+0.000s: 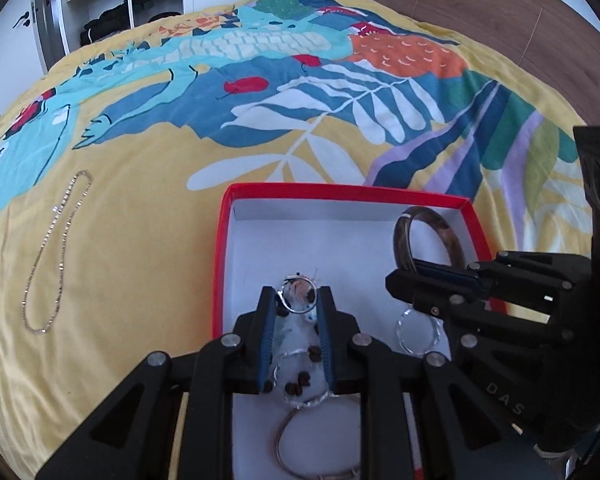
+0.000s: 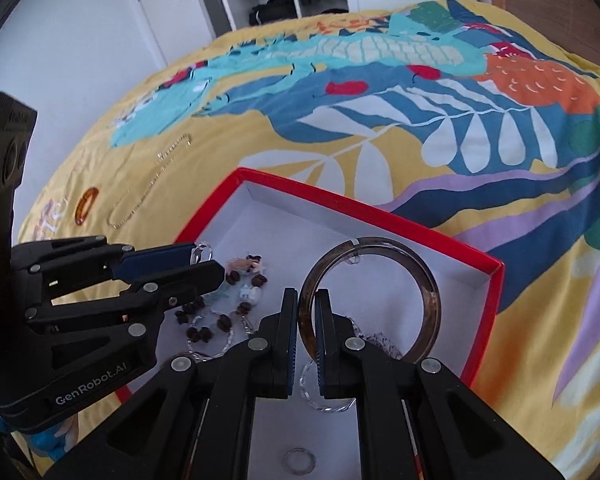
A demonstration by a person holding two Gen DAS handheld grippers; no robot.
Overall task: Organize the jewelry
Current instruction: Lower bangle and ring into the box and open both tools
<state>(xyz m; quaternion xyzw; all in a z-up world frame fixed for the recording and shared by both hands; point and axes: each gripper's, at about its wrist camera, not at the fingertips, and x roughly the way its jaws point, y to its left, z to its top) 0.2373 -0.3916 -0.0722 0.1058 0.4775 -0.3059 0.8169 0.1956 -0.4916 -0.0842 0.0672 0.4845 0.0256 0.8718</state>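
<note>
The left gripper (image 1: 296, 300) is hanging over the near part of a red-walled box (image 1: 342, 193) with a white floor, its jaws drawn in narrow and pinching a small silver ring (image 1: 298, 295) between the blue pads at the fingertips. Directly under and just ahead of those fingertips, a bracelet of dark brown beads with pale charms (image 2: 236, 300) is lying on the box floor, and nearer the wrist a thin metal bangle (image 1: 296, 450) is curving across the white card. The right gripper (image 2: 308, 308) is reaching into the same box beside the left one, its jaws nearly together and clamping the rim of a brown tortoiseshell bangle (image 2: 430, 300), which is standing upright, the loop extending ahead of and to the right of the fingertips. Beneath that gripper a twisted clear glass ring (image 1: 418, 332) is resting on the floor of the box, and close under its wrist a small plain ring (image 2: 299, 460) is lying flat. Well off to the left of both grippers, outside the box, a silver chain necklace (image 1: 58, 252) is stretching in a long loop on the yellow patterned bedspread (image 1: 140, 220), with an amber ring (image 2: 86, 205) lying just beyond it on the cloth.
</note>
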